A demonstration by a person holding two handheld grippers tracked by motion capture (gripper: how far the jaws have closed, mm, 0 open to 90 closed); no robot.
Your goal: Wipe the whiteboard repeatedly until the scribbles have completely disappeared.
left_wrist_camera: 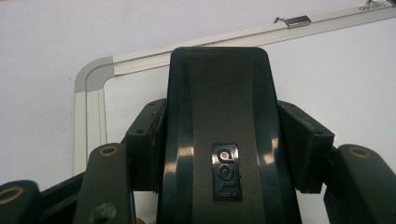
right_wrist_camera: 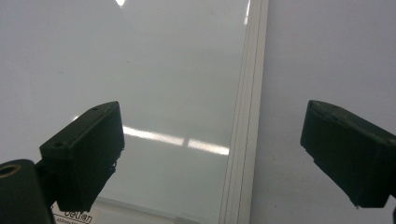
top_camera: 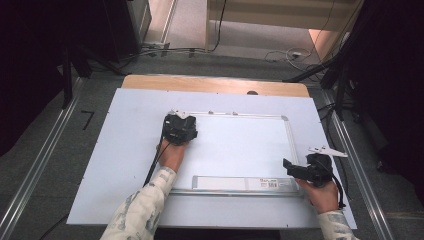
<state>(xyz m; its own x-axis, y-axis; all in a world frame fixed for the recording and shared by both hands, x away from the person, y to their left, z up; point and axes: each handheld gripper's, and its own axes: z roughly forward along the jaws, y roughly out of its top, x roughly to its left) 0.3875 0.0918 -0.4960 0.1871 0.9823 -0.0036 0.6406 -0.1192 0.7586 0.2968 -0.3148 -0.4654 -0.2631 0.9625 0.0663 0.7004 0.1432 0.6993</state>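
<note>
Left claw (left_wrist_camera: pixel 219 140) clamping eraser (left_wrist_camera: pixel 219 116) at whiteboard (left_wrist_camera: pixel 345 84) corner, ready for wiping — right claw (right_wrist_camera: pixel 210 154) hanging apart, straddling board's frame.

- The left gripper (top_camera: pixel 180 129) sits ahead of the left hand (top_camera: pixel 171 154), its jaws clamped on a dark block between the pads.
- The left forearm reaches forward from the near edge in a pale patterned sleeve.
- The right gripper (top_camera: pixel 300 170) points leftward, jaws spread wide.
- The right hand (top_camera: pixel 322 194) grips it from behind.
</note>
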